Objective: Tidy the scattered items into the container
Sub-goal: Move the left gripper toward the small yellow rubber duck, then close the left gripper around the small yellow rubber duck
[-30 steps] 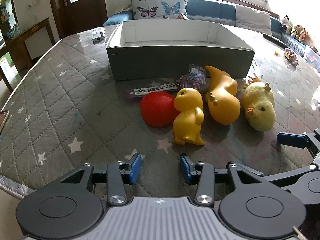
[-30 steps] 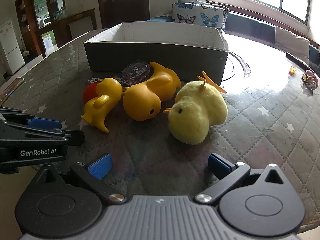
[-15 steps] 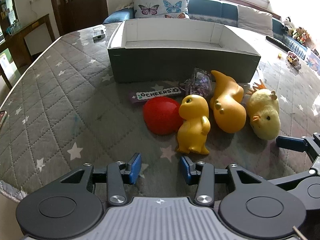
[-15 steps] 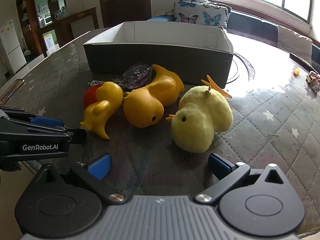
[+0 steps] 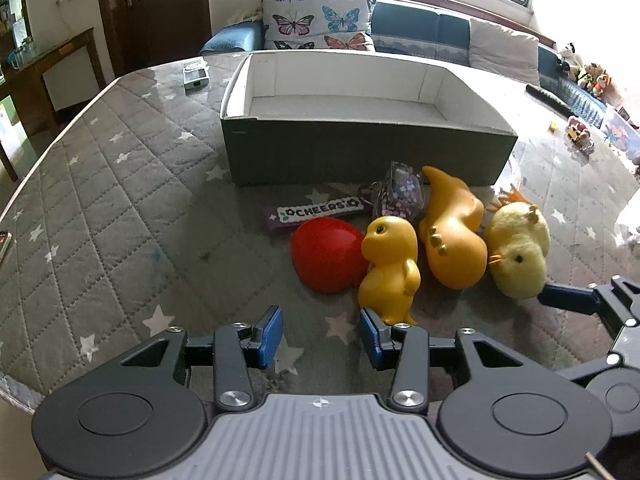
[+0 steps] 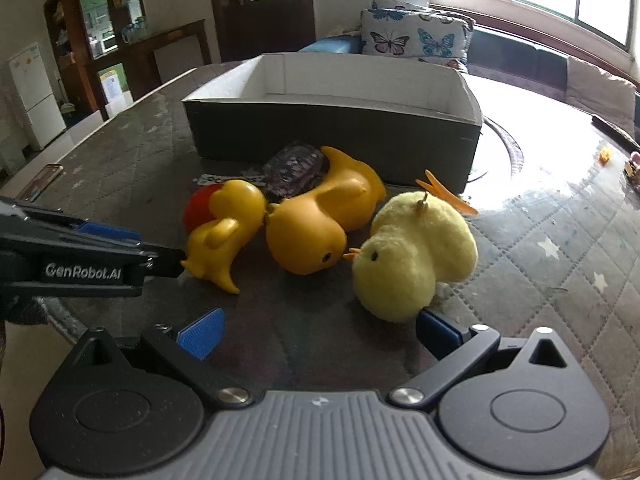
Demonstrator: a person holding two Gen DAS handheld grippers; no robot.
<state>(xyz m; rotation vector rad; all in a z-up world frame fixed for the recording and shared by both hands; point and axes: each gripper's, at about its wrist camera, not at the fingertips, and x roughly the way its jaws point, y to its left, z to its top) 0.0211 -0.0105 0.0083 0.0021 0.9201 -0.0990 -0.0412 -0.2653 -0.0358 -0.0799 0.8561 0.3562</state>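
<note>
A grey box [image 5: 360, 148] [image 6: 332, 136] with a white inside stands on the quilted table. In front of it lie a red ball [image 5: 326, 254], a small yellow dinosaur [image 5: 390, 276] [image 6: 224, 236], a larger orange-yellow dinosaur [image 5: 452, 236] [image 6: 320, 228], a fluffy yellow chick [image 5: 518, 252] [image 6: 412, 256], a glittery purple pouch [image 5: 398, 196] [image 6: 294, 168] and a "CHEERS" strip [image 5: 320, 212]. My left gripper [image 5: 319, 336] stands open just short of the small dinosaur and the ball. My right gripper [image 6: 320, 330] is open, its right fingertip [image 6: 434, 330] close under the chick.
A small grey device [image 5: 195, 76] lies at the table's far left. A dark remote [image 5: 548, 100] and small toys [image 5: 578, 134] sit at the far right. A sofa with butterfly cushions [image 5: 316, 26] runs behind the table. A phone's edge [image 5: 4, 242] shows at the left rim.
Both views have closed in slightly on the toys, which now sit lower and larger. The chick lies nearer the right gripper's right fingertip. Both grippers' jaws stand as before.
</note>
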